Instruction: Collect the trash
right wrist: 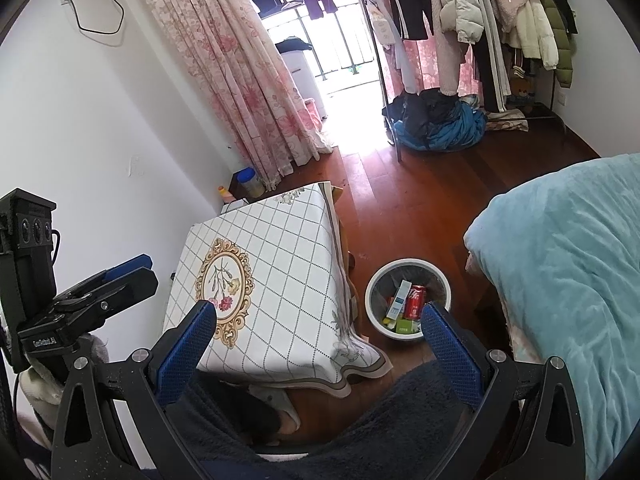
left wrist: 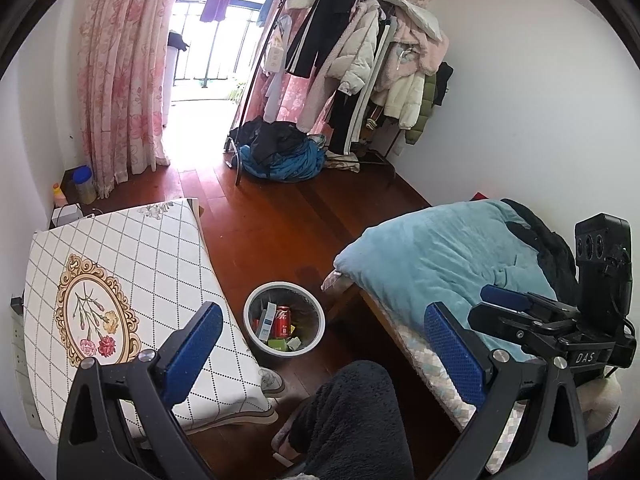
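Note:
A round white trash bin (left wrist: 316,312) stands on the wooden floor between the table and the bed; it also shows in the right wrist view (right wrist: 376,316). Inside lie a red cola can (left wrist: 282,321) (right wrist: 415,300), a white and blue carton (left wrist: 267,320) (right wrist: 398,300), and green packets (left wrist: 276,343). My left gripper (left wrist: 322,338) is open and empty, held high above the bin. My right gripper (right wrist: 318,334) is open and empty; it also shows at the right of the left wrist view (left wrist: 516,308).
A low table with a checked floral cloth (left wrist: 132,280) (right wrist: 272,264) stands left of the bin. A bed with a teal blanket (left wrist: 440,256) (right wrist: 560,260) is on the right. A clothes rack (left wrist: 360,60) and a clothes pile (left wrist: 280,152) stand at the back. The person's dark-clad knee (left wrist: 352,416) is below.

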Demonstrator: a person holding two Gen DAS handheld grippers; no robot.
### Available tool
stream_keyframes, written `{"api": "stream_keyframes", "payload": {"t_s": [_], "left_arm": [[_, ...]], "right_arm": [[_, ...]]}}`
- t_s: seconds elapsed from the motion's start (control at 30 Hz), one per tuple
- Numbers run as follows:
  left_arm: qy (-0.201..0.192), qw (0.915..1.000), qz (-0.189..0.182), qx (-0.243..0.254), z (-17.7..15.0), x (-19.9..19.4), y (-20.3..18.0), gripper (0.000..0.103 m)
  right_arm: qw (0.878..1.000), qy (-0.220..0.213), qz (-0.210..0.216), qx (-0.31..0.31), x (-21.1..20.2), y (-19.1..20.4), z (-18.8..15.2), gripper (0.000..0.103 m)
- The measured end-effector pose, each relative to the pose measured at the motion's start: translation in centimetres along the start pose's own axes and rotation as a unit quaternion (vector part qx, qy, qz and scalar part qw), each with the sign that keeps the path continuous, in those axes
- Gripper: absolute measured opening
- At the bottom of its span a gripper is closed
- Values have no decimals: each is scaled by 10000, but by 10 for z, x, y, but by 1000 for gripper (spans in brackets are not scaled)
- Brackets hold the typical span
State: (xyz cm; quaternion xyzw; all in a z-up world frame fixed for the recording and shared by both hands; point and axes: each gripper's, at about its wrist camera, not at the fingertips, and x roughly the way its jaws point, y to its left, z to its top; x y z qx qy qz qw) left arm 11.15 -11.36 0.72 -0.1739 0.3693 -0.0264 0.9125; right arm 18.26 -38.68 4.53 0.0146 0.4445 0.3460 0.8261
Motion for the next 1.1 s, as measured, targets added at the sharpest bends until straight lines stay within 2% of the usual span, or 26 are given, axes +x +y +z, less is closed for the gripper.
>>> {"api": "stream_keyframes", "payload": {"t_s": [1.1], "left_arm": [[-57, 9999, 42, -85, 0, -4, 6, 103]], "right_arm": [[9999, 81, 66, -137, 7, 3, 8, 103]]}}
